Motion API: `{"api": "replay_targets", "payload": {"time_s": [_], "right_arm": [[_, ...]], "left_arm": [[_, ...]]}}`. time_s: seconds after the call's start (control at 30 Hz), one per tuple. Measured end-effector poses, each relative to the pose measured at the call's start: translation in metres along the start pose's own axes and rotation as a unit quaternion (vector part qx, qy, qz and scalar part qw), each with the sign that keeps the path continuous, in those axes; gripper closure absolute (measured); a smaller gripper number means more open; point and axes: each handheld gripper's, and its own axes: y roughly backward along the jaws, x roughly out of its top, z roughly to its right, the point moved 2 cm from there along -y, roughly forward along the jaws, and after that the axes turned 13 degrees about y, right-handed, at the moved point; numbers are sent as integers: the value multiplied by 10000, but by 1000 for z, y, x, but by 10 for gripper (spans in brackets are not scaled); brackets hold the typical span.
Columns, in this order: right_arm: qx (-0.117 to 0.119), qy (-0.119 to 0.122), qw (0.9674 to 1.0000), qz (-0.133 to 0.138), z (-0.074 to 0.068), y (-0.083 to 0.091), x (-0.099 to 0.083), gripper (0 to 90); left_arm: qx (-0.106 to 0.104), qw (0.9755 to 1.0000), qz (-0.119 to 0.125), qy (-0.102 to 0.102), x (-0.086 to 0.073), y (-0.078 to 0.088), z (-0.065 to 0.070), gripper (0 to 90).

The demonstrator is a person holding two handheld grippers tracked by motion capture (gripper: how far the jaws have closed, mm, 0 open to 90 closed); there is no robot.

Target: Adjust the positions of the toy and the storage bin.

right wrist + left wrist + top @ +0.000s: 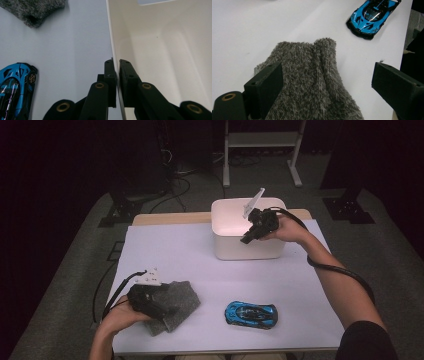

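A white plastic bin stands at the far middle of the table, and its inside looks bare in the right gripper view. My right gripper is shut on the bin's near wall, one jaw outside and one inside the rim. A grey fuzzy cloth lies crumpled at the near left. My left gripper hangs open just over the cloth, its jaws wide apart on either side of it. A blue toy car sits at the near middle.
A white sheet covers the tabletop, with bare room between the cloth and the bin. The table's right edge runs close past the car. Dark stands and cables sit on the floor beyond the table.
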Motion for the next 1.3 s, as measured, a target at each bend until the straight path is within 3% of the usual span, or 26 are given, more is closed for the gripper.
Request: {"api": "replay_targets", "payload": {"time_s": [0.23, 0.4, 0.93, 1.3], "right_arm": [[51, 22, 9999, 107, -4, -1, 2, 847], [122, 156, 9998, 37, -15, -3, 9, 858], [205, 243, 9994, 124, -47, -4, 16, 861], [227, 258, 9992, 205, -66, -5, 20, 862]], "left_arm": [[-10, 10000, 10, 5, 1, -1, 0, 98], [-42, 10000, 6, -32, 3, -2, 2, 98], [-94, 9999, -88, -88, 3, -9, 4, 98], [-14, 9997, -160, -158, 3, -9, 5, 98]]}}
